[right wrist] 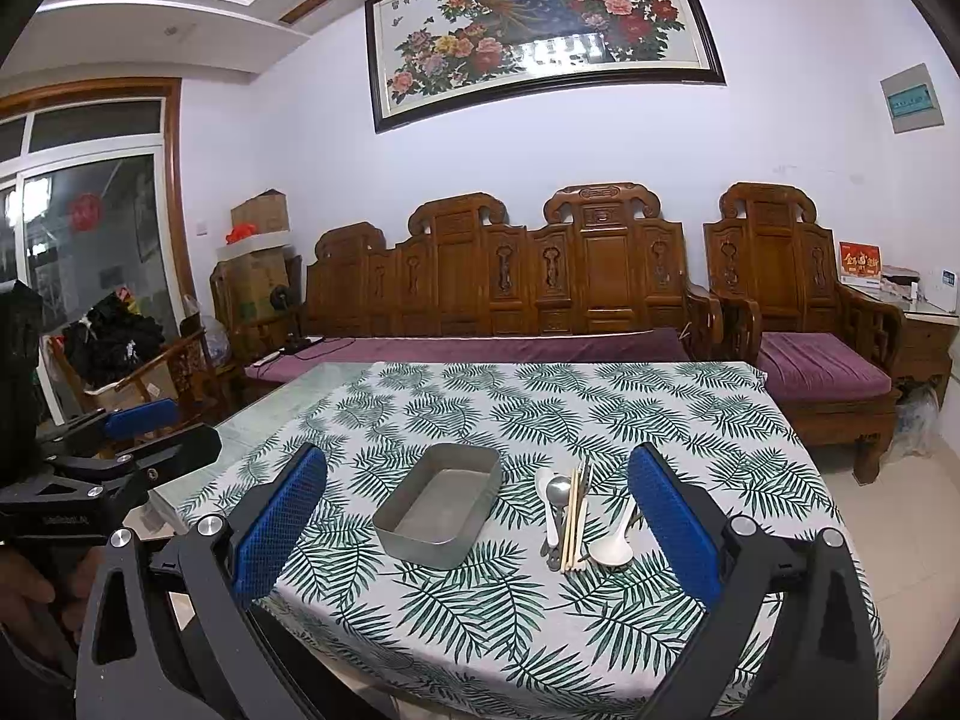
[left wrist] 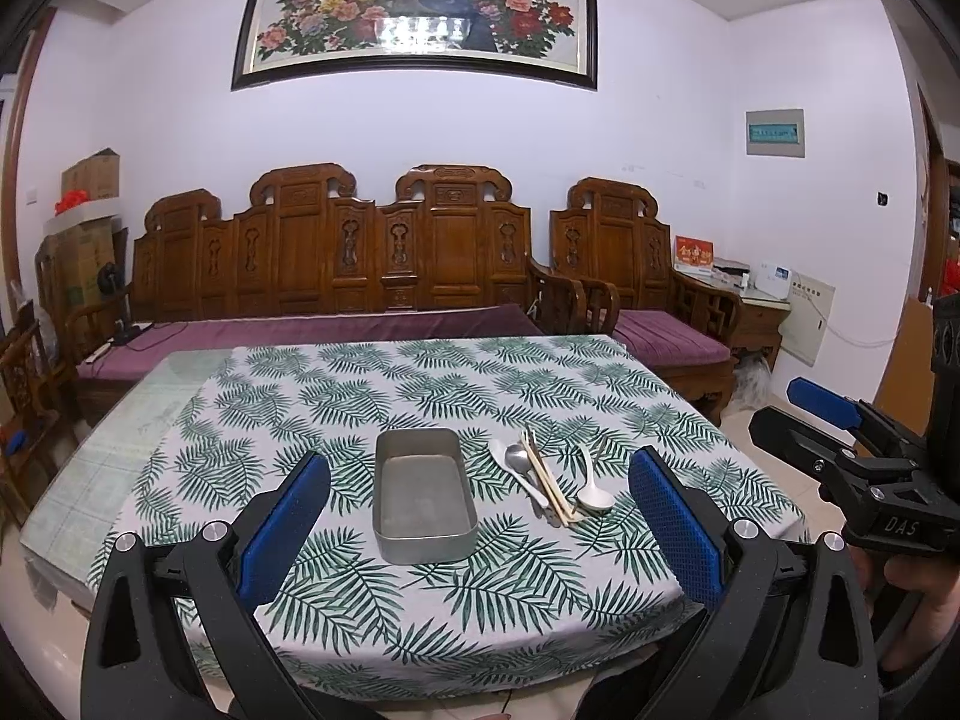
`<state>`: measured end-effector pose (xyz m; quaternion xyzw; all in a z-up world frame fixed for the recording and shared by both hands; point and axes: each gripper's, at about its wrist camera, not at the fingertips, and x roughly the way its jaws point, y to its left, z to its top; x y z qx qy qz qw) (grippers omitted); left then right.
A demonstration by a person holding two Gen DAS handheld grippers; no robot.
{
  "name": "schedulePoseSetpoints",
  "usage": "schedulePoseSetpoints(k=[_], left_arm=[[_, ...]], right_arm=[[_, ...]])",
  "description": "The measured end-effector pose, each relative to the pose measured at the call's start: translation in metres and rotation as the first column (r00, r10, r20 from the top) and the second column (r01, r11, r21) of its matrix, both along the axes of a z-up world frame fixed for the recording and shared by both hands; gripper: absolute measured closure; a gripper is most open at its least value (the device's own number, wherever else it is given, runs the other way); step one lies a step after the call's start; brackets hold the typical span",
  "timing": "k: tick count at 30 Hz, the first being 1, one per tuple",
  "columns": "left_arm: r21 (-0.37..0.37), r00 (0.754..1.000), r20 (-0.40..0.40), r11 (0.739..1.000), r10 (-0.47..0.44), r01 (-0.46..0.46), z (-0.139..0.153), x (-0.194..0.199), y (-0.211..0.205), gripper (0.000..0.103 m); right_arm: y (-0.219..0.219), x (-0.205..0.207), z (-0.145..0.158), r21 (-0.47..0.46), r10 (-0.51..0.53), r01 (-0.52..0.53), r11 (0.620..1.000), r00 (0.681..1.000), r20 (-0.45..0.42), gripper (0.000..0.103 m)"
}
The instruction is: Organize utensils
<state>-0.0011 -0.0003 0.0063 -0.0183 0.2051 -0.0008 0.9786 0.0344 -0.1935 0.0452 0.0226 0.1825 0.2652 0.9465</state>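
Observation:
An empty grey metal tin (left wrist: 423, 495) (right wrist: 441, 504) lies on the leaf-print tablecloth (left wrist: 360, 396) (right wrist: 660, 414). Just right of it is a loose bunch of utensils: a white spoon (left wrist: 517, 471) (right wrist: 549, 504), a metal spoon (left wrist: 519, 457) (right wrist: 559, 489), wooden chopsticks (left wrist: 549, 486) (right wrist: 575, 522), and another white spoon (left wrist: 594, 489) (right wrist: 613, 543). My left gripper (left wrist: 480, 516) hovers open over the table's near edge, the tin between its blue pads. My right gripper (right wrist: 480, 516) is open too, held at the near edge with nothing between its fingers. The right gripper (left wrist: 840, 420) also shows in the left wrist view.
A carved wooden sofa (left wrist: 336, 252) (right wrist: 540, 276) with purple cushions stands behind the table, with an armchair (left wrist: 648, 300) (right wrist: 798, 312) to its right. A bare glass strip of the table (left wrist: 102, 468) lies left of the cloth. Cardboard boxes (left wrist: 90, 222) stack at the far left.

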Motion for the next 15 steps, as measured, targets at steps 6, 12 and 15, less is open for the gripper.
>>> schedulePoseSetpoints(k=[6,12,15], left_arm=[[-0.004,1.000,0.005,1.000,0.000,0.000,0.0008,-0.0005,0.0027,0.007],[-0.003,1.000,0.015,1.000,-0.003,0.003,0.0056,-0.0047,0.0012,0.007],[-0.001,1.000,0.019,1.000,-0.004,0.004,0.0050,-0.0067,-0.0003,0.007]], right_arm=[[0.0003,-0.0012,-0.0002,0.002,0.001,-0.001,1.000,1.000,0.002,0.003],[0.0016,-0.0050,-0.0028,0.003,0.003,-0.003,1.000,1.000,0.002,0.002],[0.0021,-0.0054,-0.0033,0.004,0.003,-0.003,1.000,1.000,0.002,0.002]])
